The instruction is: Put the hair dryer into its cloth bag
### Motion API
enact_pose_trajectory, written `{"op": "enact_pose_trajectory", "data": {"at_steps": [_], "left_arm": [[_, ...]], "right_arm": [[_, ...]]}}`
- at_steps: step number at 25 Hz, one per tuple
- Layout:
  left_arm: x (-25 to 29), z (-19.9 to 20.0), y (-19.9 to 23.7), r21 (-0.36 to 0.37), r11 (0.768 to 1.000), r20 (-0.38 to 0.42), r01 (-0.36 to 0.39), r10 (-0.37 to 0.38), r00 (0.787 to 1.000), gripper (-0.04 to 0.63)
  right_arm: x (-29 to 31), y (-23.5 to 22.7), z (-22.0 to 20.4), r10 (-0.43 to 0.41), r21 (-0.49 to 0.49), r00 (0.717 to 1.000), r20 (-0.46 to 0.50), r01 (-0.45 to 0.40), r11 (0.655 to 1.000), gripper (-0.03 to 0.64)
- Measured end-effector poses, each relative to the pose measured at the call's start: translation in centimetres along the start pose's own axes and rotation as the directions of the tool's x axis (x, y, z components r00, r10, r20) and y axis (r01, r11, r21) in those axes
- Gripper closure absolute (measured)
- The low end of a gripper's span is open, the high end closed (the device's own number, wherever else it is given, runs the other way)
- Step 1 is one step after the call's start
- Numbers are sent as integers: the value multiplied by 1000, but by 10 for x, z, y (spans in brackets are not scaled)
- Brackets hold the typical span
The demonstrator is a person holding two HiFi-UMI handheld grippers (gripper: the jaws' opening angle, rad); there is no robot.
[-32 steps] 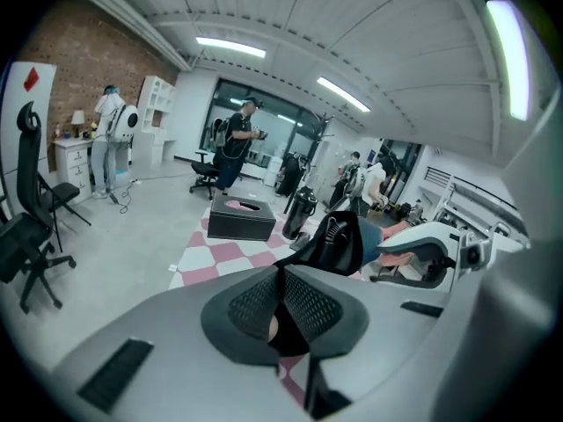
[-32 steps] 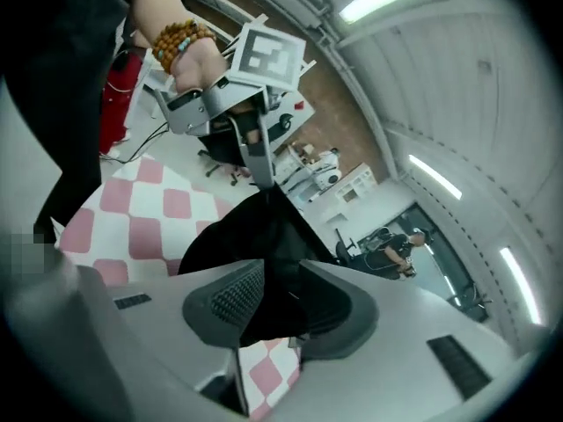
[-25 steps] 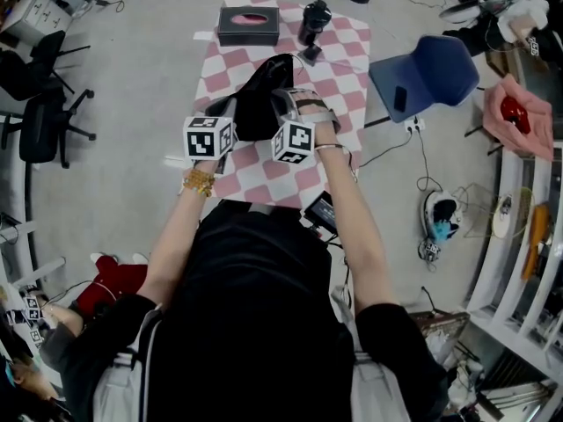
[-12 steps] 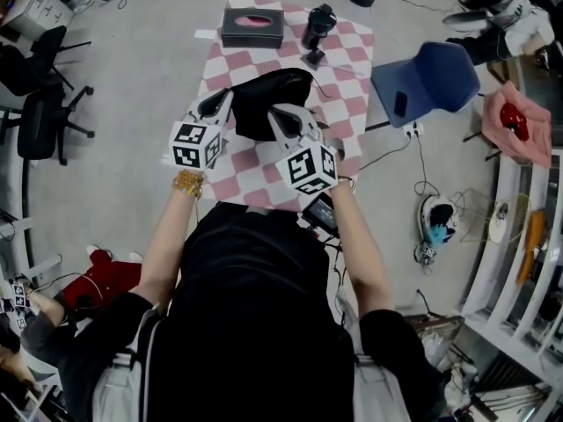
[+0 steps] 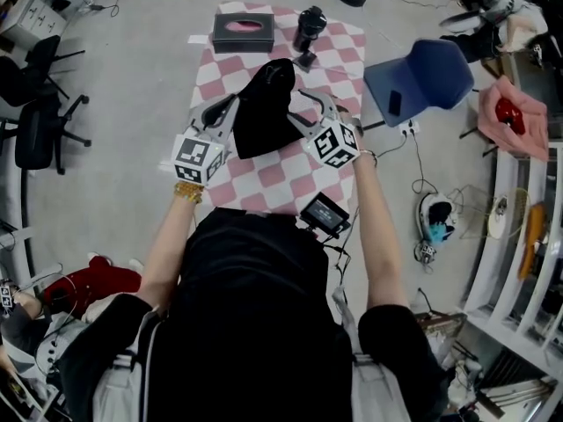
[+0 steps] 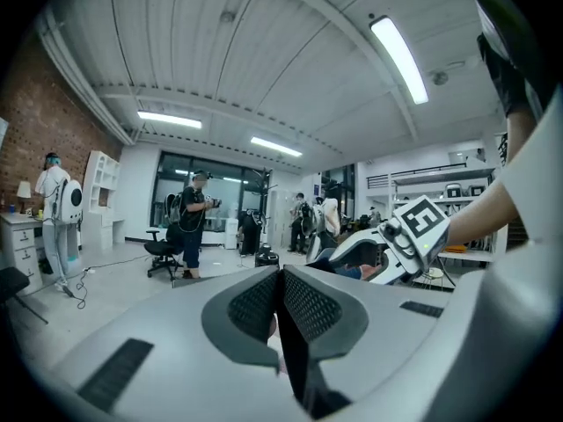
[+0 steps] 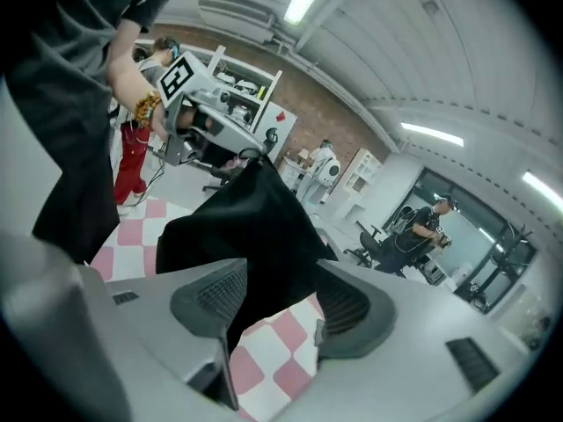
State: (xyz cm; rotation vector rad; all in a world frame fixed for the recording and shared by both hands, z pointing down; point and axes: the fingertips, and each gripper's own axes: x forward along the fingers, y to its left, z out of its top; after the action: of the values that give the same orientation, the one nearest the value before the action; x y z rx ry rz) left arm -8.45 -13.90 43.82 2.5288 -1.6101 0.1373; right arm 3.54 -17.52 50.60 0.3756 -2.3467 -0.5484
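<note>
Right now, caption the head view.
Left hand-held gripper pinches black cloth bag above a checkered mat; right hand-held gripper opening its jaws around it.

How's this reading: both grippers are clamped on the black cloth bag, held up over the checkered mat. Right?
Not both. The left gripper is clamped on the cloth bag over the checkered mat. The right gripper view shows the right gripper with its jaws opening, apart, the bag between them but not pressed.
</note>
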Motion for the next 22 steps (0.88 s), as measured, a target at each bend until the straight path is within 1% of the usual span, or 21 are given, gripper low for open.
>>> {"op": "enact_pose_trajectory", "data": {"at_steps": [1, 3, 5, 6, 7, 8, 9, 13, 15, 17, 19, 20, 22], "left_arm": [[2, 2, -2, 0, 1000, -8, 12, -12, 1000, 566], [5, 5, -5, -2, 1000, -27, 27, -27, 999, 566], [7, 7, -8, 0, 999, -39, 35, -35, 999, 566], [7, 7, -10, 4, 999, -42, 40, -40, 998, 566], [8, 7, -11, 9, 999, -45, 43, -43, 998, 566], [7, 8, -12, 14, 999, -46, 42, -42, 998, 566], [7, 9, -10, 17, 999, -45, 36, -35, 998, 566], [5, 13, 9, 20, 1000, -39, -22, 22, 999, 566], [5, 20, 13, 25, 999, -25, -29, 30, 999, 565], [2, 36, 10, 30, 999, 7, -19, 18, 1000, 565], [-2, 59, 2, 27, 1000, 50, 13, -14, 999, 565], [-4, 68, -2, 30, 999, 62, 32, -34, 998, 565], [-4, 81, -8, 40, 997, 63, 65, -67, 996, 565]], "right_arm": [[3, -5, 6, -2, 9, 1000, 18, 2, 1000, 380], [12, -11, 26, -14, -14, 999, 51, 15, 1000, 380], [25, -12, 40, -18, -30, 998, 59, 19, 999, 380], [32, -10, 41, -15, -18, 998, 53, 16, 1000, 387], [38, -8, 41, -10, 1, 999, 45, 10, 1000, 442], [42, -5, 40, -8, 22, 999, 37, 7, 1000, 539], [42, -4, 41, -10, 45, 999, 32, 8, 999, 580], [22, -5, 54, -37, 165, 998, 44, 29, 986, 586], [9, -3, 63, -52, 191, 997, 55, 41, 981, 586], [-7, -2, 77, -74, 211, 995, 72, 57, 976, 588], [-26, -3, 90, -88, 250, 993, 80, 65, 966, 588], [-34, -2, 95, -82, 274, 994, 79, 58, 960, 588], [-45, 0, 100, -43, 317, 997, 62, 21, 948, 588]]}}
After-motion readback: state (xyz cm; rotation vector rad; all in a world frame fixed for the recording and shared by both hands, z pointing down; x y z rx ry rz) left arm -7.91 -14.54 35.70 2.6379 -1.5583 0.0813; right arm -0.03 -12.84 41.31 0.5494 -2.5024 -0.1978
